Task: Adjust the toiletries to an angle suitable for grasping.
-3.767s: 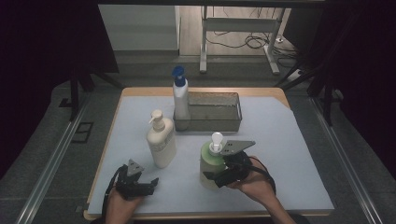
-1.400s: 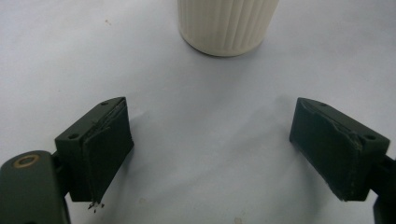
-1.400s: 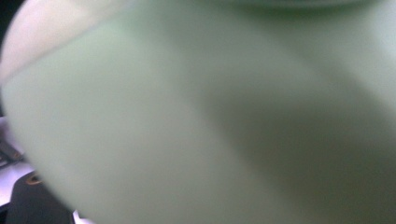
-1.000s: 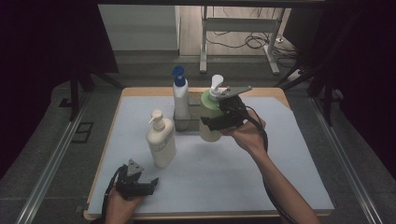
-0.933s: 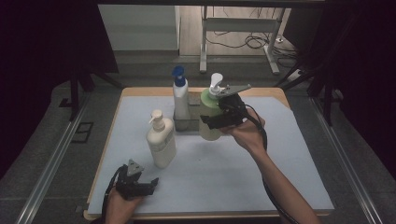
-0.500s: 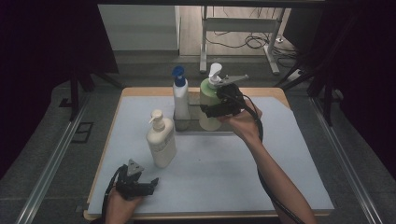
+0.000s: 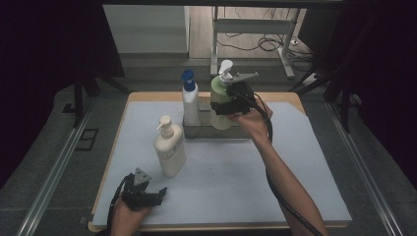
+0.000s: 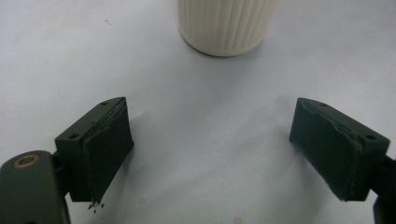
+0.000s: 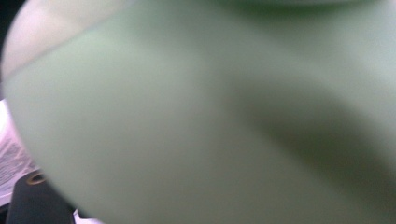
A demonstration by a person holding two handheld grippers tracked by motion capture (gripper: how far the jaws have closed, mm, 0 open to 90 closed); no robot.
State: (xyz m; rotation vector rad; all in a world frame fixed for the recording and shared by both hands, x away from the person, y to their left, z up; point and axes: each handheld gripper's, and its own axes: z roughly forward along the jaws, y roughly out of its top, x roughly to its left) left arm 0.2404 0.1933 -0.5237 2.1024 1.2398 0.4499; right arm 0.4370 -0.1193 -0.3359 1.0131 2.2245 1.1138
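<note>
Over tray (image 7: 196, 132), green bottle (image 7: 220, 98) within right claw (image 7: 227, 106)

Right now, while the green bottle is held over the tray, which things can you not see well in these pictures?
- Right gripper jaws: in the right gripper view the blurred green bottle covers them.
- Tray inside: in the high view the bottles and the hand hide it.
- Cream bottle: in the left gripper view the top edge cuts it off.
- Labels: too small in the high view.
</note>
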